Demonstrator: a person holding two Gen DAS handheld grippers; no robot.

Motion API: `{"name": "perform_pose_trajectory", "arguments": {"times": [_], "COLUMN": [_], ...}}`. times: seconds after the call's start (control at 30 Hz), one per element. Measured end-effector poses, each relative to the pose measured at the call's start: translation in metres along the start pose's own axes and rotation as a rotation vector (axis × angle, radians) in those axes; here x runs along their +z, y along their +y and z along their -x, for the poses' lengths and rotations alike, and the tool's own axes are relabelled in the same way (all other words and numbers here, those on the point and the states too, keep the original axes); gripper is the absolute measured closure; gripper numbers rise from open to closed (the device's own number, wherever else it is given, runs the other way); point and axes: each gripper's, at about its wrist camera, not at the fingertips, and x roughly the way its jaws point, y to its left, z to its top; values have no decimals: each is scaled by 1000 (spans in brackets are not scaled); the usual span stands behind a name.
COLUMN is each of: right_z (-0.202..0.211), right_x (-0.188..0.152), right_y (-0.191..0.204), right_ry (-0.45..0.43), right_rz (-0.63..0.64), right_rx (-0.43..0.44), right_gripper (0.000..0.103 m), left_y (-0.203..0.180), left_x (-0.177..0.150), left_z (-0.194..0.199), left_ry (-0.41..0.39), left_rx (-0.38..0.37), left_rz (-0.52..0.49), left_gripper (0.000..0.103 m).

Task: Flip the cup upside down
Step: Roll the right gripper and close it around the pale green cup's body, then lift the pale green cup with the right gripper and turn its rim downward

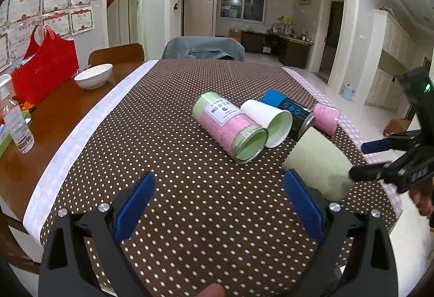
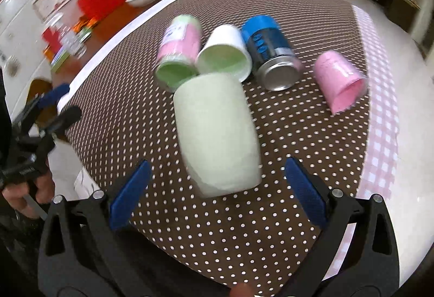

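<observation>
- Pale green cup [image 2: 217,134] lies on the brown polka-dot tablecloth [image 1: 176,134], tilted, wider end toward the near table edge. Right wrist view blurred; cannot tell whether it rests fully on the cloth or is partly lifted.
- Right gripper [image 2: 217,175]: blue-padded fingers [image 2: 130,196] spread wide, one on each side of the cup's near end, neither pad touching it. Seen from the left wrist view, the same gripper [image 1: 363,161] sits at the cup's [image 1: 320,167] right end, fingertips apart, one tip just against the cup's end.
- Left gripper [image 1: 217,188]: fingers wide apart over bare cloth, holding nothing. Its right pad [image 1: 301,205] overlaps the green cup in the picture; contact not clear.
- Beyond the cup, a row of containers on their sides: pink-and-green labelled jar [image 1: 230,126], white paper cup [image 1: 267,122] with green inside, blue-and-black can [image 1: 287,110], pink cup [image 1: 326,118]. Jar, white cup and can lie close together, touching or nearly so; pink cup sits apart at the right in the right wrist view.
- Left of the cloth, on bare wooden table [image 1: 54,120]: white bowl [image 1: 93,76], red bag [image 1: 44,69], clear plastic bottle [image 1: 17,123].
- Pink checked cloth [image 2: 379,120] shows along the tablecloth's right edge.
</observation>
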Motion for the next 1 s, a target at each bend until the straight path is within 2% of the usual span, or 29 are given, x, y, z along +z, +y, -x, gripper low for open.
{"name": "perform_pose_trajectory", "arguments": {"times": [0.07,0.23,0.47,0.57,0.6,0.73,0.93,1.0], "right_z": [-2,-8,-10,-8,-8,-15,-18,-18], "right_x": [0,7,24,26,24,14,9,5], "right_y": [6,24,36,49,55,67,64,62], "right_ry": [12,58,96,106,110,181,234,223], "right_rz": [-5,101,346,569,694,1043,1444,1624], "right_rx": [-13,-62,-128,-118,-117,-96,4,5], "right_gripper": [6,6,6,6,6,6,6,6], "left_y": [5,16,21,20,20,19,13,12], "left_x": [2,8,12,15,16,23,34,36], "left_z": [-6,-25,-40,-43,-43,-46,-52,-54], "left_ry": [5,38,88,110,114,148,205,224], "left_rx": [-8,-39,-32,-9,-1,62,145,155], "left_rz": [3,10,22,39,41,63,102,129], "left_gripper": [9,9,9,9,9,9,9,9]}}
